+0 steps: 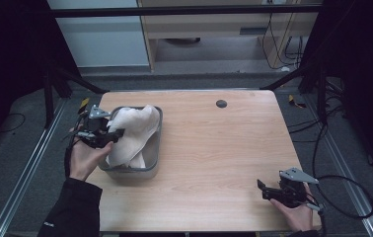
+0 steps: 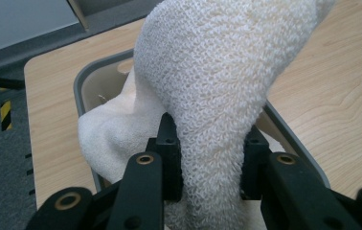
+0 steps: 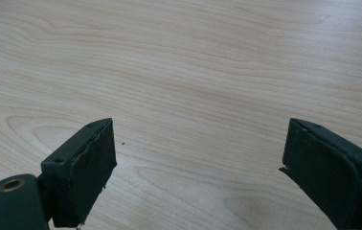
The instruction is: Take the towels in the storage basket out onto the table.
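A cream-white towel (image 1: 134, 129) bulges out of a grey rectangular bin (image 1: 154, 165) at the table's left side. My left gripper (image 1: 115, 134) reaches over the bin's left rim and is shut on a thick fold of the towel (image 2: 212, 86), which rises between its two black jaws in the left gripper view. The bin's rim (image 2: 81, 81) curves behind the cloth there. My right gripper (image 1: 264, 190) rests low near the table's front right corner, held in a hand. Its jaws stand wide apart over bare wood, with nothing between its pads (image 3: 93, 167).
The light wooden table (image 1: 214, 148) has a small dark round cap (image 1: 221, 103) near its far edge. Metal rails run along the floor on both sides. A cable (image 1: 342, 197) loops off the right gripper past the table's right edge.
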The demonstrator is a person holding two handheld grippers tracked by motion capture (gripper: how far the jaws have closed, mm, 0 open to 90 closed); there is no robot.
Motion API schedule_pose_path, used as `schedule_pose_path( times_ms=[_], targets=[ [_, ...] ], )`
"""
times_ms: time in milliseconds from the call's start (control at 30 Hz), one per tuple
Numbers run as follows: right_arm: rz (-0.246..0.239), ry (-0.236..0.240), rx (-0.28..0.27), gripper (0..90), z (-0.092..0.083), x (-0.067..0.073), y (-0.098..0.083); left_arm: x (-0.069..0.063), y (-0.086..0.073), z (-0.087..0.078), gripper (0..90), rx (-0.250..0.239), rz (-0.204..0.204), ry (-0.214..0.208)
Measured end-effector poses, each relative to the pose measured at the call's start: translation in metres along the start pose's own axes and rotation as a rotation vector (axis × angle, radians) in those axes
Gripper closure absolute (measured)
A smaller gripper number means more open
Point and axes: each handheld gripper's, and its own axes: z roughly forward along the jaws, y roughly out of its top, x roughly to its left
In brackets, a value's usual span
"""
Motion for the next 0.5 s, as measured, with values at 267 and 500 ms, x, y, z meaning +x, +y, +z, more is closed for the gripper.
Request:
schedule_pose_path(
  times_ms=[267, 500],
  targets=[
    [-0.001, 0.001, -0.001, 11.1, 0.0, 0.0, 0.0, -0.003, 0.009, -0.015, 68.7, -0.023, 0.016, -0.006],
    [-0.002, 0.001, 0.0, 11.1, 0.0, 0.0, 0.0, -0.009, 0.019, -0.024, 68.6, -0.027, 0.037, -0.022]
  ],
)
